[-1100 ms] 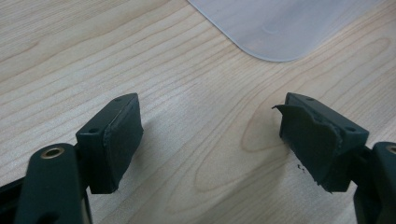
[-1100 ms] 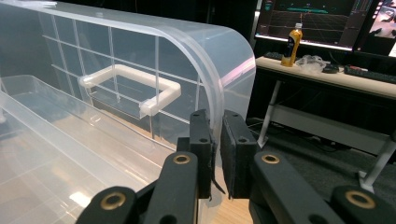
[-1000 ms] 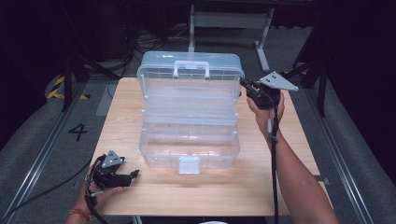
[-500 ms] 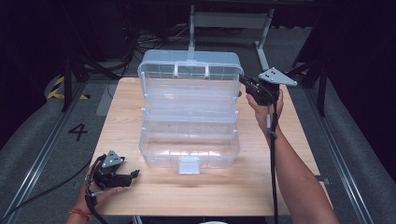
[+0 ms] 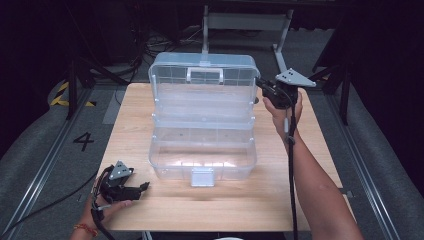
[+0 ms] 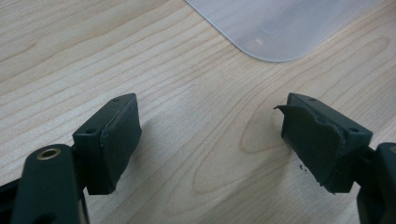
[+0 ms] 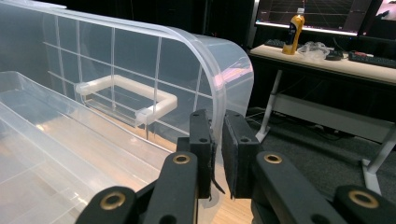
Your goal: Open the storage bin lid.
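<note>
A clear plastic tiered box (image 5: 202,150) stands open in the middle of the wooden table (image 5: 310,165). Its lid (image 5: 202,75), with a white handle (image 5: 204,75), is raised at the far side. My right gripper (image 5: 259,85) is shut on the lid's right rim. In the right gripper view the gripper (image 7: 218,149) pinches the thin clear lid (image 7: 140,60) wall, with the handle (image 7: 126,93) to the left. My left gripper (image 5: 145,186) rests on the table at the front left, open and holding nothing. Its jaws (image 6: 210,140) stand wide apart over bare wood, near a box corner (image 6: 280,28).
A metal frame (image 5: 245,20) stands behind the table. Floor rails (image 5: 45,170) run along both sides. In the right gripper view, a desk (image 7: 327,60) with an orange bottle (image 7: 295,25) is beyond the table.
The right gripper and the lid rim it holds have shifted slightly up and left in the high view. The left gripper has stayed put.
</note>
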Motion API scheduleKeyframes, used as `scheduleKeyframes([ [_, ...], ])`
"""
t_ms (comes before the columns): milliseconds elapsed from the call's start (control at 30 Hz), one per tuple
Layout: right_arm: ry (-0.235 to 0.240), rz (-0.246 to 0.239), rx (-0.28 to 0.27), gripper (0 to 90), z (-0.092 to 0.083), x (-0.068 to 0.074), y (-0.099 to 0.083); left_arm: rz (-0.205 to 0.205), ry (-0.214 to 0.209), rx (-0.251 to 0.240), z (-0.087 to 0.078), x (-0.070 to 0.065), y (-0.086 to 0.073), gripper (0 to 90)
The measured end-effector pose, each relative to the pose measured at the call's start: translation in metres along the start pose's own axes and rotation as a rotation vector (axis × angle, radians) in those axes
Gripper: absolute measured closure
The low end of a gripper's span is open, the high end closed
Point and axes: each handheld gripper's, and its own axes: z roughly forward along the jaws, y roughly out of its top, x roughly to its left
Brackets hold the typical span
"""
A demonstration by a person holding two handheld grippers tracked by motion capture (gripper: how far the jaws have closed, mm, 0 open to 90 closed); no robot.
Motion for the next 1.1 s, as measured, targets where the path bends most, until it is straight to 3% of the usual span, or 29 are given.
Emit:
scheduleKeyframes([
  [600, 0.007, 0.029, 0.027, 82.8, 0.013, -0.008, 0.003, -0.001, 0.002, -0.005, 0.000, 0.000, 0.000, 20.3],
  [1100, 0.002, 0.022, 0.065, 81.9, 0.025, -0.015, 0.006, 0.002, 0.005, 0.000, 0.000, 0.000, 0.000, 19.9],
])
